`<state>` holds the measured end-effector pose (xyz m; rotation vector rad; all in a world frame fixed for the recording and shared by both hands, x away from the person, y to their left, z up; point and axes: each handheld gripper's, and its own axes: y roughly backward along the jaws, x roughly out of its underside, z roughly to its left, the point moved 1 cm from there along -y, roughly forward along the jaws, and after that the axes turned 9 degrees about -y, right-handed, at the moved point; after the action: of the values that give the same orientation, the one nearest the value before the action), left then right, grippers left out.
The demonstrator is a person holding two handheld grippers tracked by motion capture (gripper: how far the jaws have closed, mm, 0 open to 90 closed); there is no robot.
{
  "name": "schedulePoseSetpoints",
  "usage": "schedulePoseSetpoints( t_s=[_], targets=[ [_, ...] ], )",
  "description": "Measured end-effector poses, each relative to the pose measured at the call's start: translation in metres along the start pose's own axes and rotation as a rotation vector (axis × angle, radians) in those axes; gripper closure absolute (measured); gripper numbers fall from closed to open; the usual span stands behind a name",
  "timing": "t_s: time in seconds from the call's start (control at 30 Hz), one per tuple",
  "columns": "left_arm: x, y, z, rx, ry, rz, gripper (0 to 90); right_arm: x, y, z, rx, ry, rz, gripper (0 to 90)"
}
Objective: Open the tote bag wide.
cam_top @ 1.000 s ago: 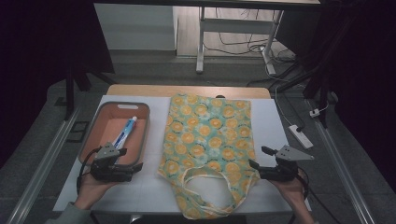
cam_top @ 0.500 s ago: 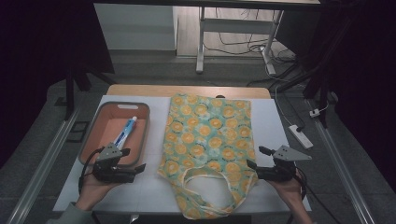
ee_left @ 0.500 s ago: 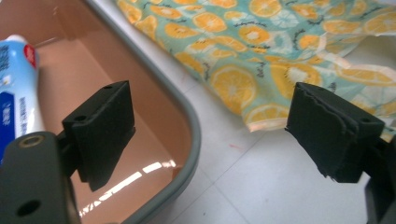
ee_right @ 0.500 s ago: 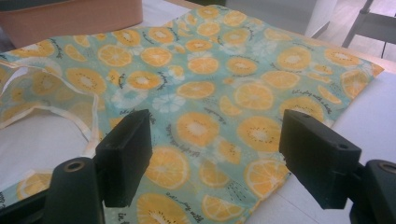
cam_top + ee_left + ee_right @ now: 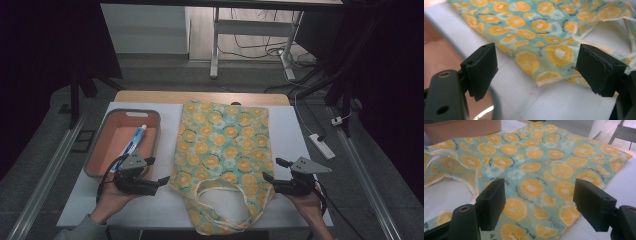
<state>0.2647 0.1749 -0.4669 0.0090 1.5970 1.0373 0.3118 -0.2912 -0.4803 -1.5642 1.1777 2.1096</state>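
Thin printed cloth for the tote bag, matt and softly creased, with an orange-slice pattern. Smooth, faintly glossy plastic for the terracotta tray, on a matt white table top edged in pale wood. Matt black, slightly rough-edged pads on the gripper jaws.

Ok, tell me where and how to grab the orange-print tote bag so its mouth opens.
Take the tote bag at its two near corners by the mouth, where the handles loop out. It lies flat, so each open claw should probably come in low from its own side: left claw at the left corner, right claw at the right, pinching the top layer if possible.
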Motion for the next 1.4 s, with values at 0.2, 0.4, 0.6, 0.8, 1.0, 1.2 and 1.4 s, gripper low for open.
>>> schedulePoseSetpoints(
  t_s=[0.2,0.4,0.6,0.8,1.0,1.2,1.4],
  targets=[
    [-0.021,-0.02,-0.014,0.08,-0.07,0.032,18.0,0.0,0.0,0.001,-0.005,-0.006,-0.003,26.2],
    [-0.044,-0.04,-0.029,0.166,-0.139,0.05,18.4,0.002,0.0,0.002,-0.019,-0.012,0.0,26.2],
    [-0.035,-0.043,-0.041,0.235,-0.17,0.089,18.9,0.006,0.0,0.0,-0.02,-0.02,0.004,26.2],
    [-0.027,-0.059,-0.051,0.255,-0.215,0.161,18.8,0.008,-0.002,0.001,-0.017,-0.019,0.019,26.3],
    [-0.025,-0.076,-0.058,0.236,-0.245,0.229,27.1,0.01,-0.004,0.003,-0.017,-0.013,0.029,26.2],
    [-0.021,-0.082,-0.056,0.237,-0.247,0.273,68.6,0.011,-0.003,0.003,-0.02,-0.01,0.031,26.3],
    [-0.024,-0.074,-0.051,0.256,-0.218,0.211,87.2,0.011,-0.001,0.004,-0.014,-0.002,0.04,26.3]
  ],
)
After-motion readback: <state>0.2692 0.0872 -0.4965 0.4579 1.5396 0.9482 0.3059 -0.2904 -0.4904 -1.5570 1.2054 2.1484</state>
